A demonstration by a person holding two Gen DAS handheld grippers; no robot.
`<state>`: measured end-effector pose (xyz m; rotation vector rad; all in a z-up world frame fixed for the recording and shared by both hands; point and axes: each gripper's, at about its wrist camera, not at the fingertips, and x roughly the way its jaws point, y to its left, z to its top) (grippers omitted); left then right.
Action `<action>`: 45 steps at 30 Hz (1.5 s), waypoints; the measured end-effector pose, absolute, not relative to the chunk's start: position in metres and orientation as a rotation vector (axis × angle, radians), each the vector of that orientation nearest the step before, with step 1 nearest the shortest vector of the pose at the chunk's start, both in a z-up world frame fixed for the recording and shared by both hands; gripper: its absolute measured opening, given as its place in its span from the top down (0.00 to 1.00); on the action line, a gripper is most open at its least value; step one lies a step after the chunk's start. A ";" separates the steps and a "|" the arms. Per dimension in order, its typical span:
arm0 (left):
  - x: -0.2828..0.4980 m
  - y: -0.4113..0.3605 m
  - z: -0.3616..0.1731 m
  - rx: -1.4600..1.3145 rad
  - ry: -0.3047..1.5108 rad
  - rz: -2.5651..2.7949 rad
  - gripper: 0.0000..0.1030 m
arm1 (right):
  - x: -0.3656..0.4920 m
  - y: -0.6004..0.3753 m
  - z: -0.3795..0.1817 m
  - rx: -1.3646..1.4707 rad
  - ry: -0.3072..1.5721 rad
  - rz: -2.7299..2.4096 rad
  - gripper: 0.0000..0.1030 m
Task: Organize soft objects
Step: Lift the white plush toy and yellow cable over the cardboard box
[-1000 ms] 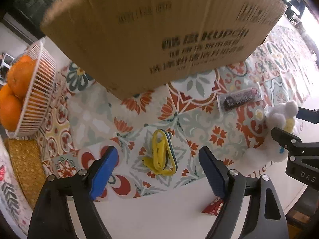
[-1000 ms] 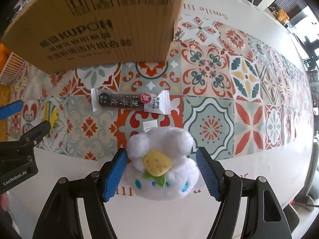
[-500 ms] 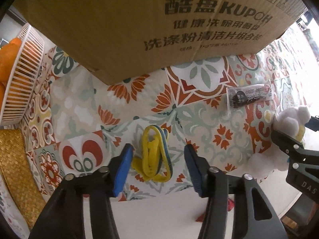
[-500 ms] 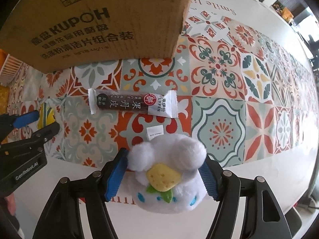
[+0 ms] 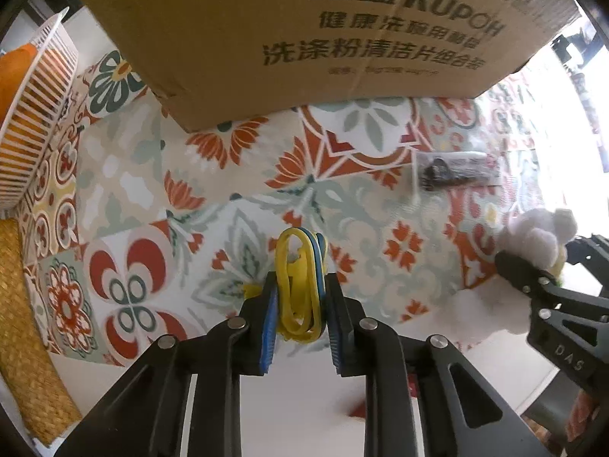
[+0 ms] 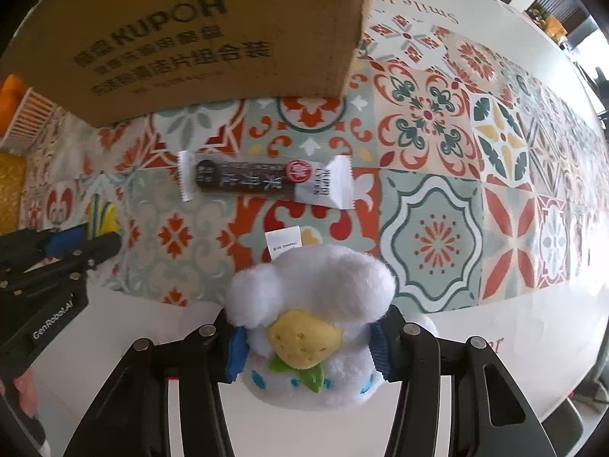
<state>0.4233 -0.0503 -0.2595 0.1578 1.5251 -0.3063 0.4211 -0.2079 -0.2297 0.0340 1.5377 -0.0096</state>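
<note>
My left gripper (image 5: 300, 320) is shut on a yellow and blue soft loop toy (image 5: 300, 278) that stands on the patterned tablecloth. My right gripper (image 6: 306, 346) is shut on a white plush toy (image 6: 312, 304) with a yellow strawberry on its front; the plush also shows at the right edge of the left wrist view (image 5: 540, 236). The left gripper shows at the left of the right wrist view (image 6: 80, 242). A large cardboard box (image 5: 304, 38) stands just behind both; it also shows in the right wrist view (image 6: 182, 34).
A wrapped snack bar (image 6: 262, 182) lies between the plush and the box. A white wire basket of oranges (image 5: 34, 114) stands at far left beside a woven mat (image 5: 23, 323). The table edge is close to me.
My left gripper moved forward and closed on the loop toy. My right gripper closed its jaws onto the plush toy.
</note>
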 end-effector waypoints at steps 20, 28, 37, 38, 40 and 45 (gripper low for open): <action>0.382 -0.029 -0.153 0.081 1.309 -0.363 0.78 | 0.399 -0.205 -0.144 0.102 1.308 0.072 0.50; 0.389 -0.032 -0.122 0.060 1.213 -0.374 0.78 | 0.396 -0.202 -0.110 0.127 1.192 0.092 0.50; 0.386 -0.032 -0.079 0.055 1.091 -0.386 0.78 | 0.390 -0.200 -0.064 0.153 1.051 0.121 0.50; 0.386 -0.032 -0.074 0.053 1.079 -0.388 0.78 | 0.390 -0.200 -0.061 0.157 1.040 0.125 0.50; 0.387 -0.033 -0.067 0.049 1.060 -0.389 0.77 | 0.391 -0.201 -0.053 0.164 1.012 0.132 0.50; 0.393 -0.034 -0.049 0.044 1.014 -0.387 0.77 | 0.396 -0.201 -0.033 0.169 0.949 0.146 0.50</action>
